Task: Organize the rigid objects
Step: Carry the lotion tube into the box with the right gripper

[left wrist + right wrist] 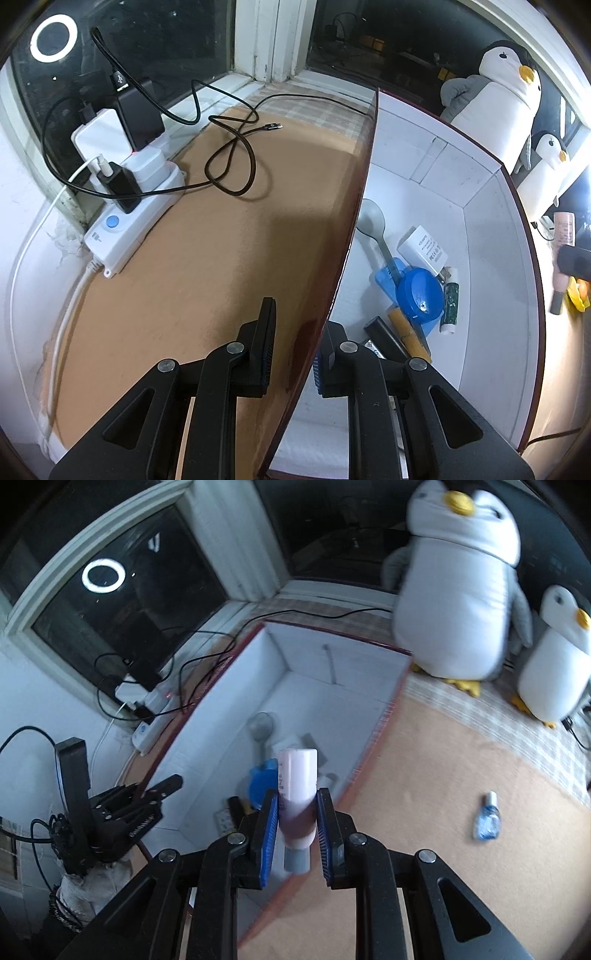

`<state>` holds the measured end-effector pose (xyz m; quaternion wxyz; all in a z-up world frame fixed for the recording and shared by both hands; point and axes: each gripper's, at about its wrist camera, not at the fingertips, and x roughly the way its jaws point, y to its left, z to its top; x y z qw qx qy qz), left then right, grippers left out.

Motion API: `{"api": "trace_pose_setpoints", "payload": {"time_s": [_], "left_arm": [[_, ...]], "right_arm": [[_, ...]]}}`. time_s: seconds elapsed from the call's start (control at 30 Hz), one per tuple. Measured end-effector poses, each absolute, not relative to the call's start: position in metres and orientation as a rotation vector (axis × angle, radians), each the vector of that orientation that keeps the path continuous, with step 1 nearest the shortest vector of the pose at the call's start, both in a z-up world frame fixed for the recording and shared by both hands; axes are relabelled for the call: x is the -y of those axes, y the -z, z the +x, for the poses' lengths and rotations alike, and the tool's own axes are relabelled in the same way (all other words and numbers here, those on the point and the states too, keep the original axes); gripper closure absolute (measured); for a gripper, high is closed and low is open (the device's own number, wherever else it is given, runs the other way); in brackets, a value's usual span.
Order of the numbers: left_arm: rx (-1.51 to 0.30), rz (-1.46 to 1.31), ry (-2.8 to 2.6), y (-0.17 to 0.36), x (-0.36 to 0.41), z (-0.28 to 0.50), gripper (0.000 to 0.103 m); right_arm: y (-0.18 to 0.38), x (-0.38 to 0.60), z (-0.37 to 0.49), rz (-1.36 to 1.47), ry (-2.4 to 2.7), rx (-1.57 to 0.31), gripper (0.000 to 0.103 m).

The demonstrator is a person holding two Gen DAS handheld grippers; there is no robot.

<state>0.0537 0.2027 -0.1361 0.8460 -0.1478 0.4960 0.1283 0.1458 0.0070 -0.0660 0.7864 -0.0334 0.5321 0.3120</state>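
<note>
A white box with a dark red outside stands on the tan cloth. Its near side wall runs between the fingers of my left gripper, which is shut on it. Inside lie a grey spoon, a white charger, a blue round lid, a green tube and a bamboo handle. Above the box, my right gripper is shut on a pink tube with a grey cap. A small blue bottle lies on the cloth to the right.
A white power strip with plugs and a looped black cable lie on the cloth left of the box, under the window. Two plush penguins stand behind the box at the right. A yellow object lies beyond the box's right wall.
</note>
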Motion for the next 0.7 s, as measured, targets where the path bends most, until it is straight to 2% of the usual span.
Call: {"api": "trace_pose_setpoints", "payload": {"time_s": [0.33,0.7], "left_arm": [[-1.041,-0.319,-0.261,0.139,-0.205,0.056,0.085],[-1.037,-0.315,-0.255,0.139,-0.204,0.057,0.089]], "right_arm": [[0.096,-0.061,0.14,-0.206,-0.713,-1.205,0.085],[0.125,-0.086,0.135,-0.301,-0.718,-1.262,0.085]]}}
